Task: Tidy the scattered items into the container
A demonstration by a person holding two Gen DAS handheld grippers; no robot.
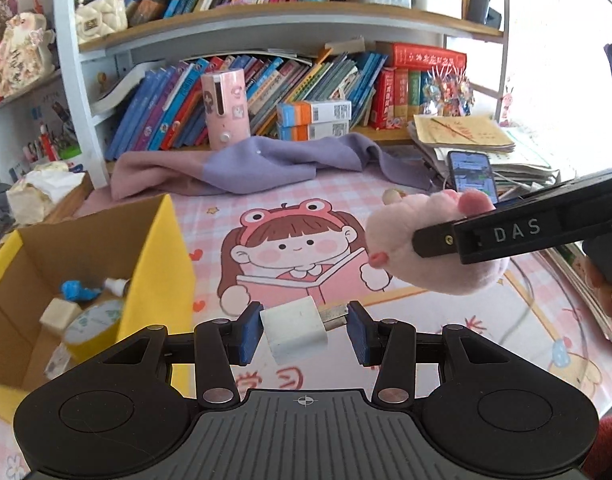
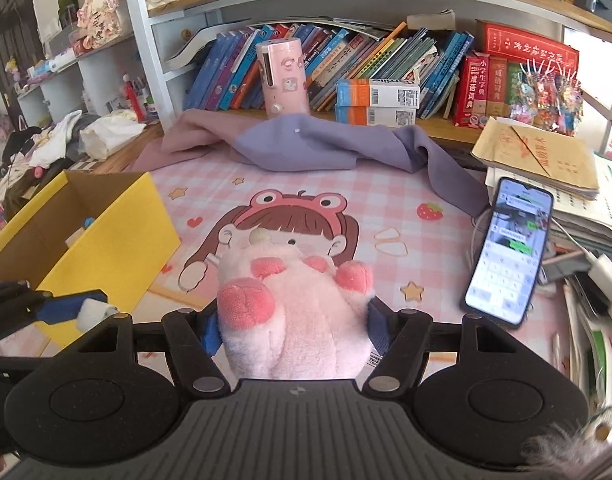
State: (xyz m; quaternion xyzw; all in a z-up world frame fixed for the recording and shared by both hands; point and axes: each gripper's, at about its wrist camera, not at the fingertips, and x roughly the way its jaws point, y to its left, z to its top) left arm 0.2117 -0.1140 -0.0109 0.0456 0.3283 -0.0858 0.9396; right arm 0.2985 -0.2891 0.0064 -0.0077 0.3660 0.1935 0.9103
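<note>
Left tool [image 1: 304, 330]: jaws narrow, blue pads clamped on a white charger plug [image 1: 293, 334], prongs against the right pad; carried above the desk [image 1: 426, 320], just right of the yellow cardboard box [image 1: 157, 272].
Right tool [image 2: 293, 328]: jaws at middling width, gripping a pink plush toy [image 2: 289, 312] by its sides, paws facing away.
Box: near left of desk, holding a tape roll [image 1: 93, 320] and small items.
Phone [image 2: 506, 252]: right, lit.

A pink checked desk mat [image 2: 386, 184] bears a yellow cardboard box [image 2: 117, 232], purple cloth [image 2: 326, 148] and phone [image 2: 506, 248].
</note>
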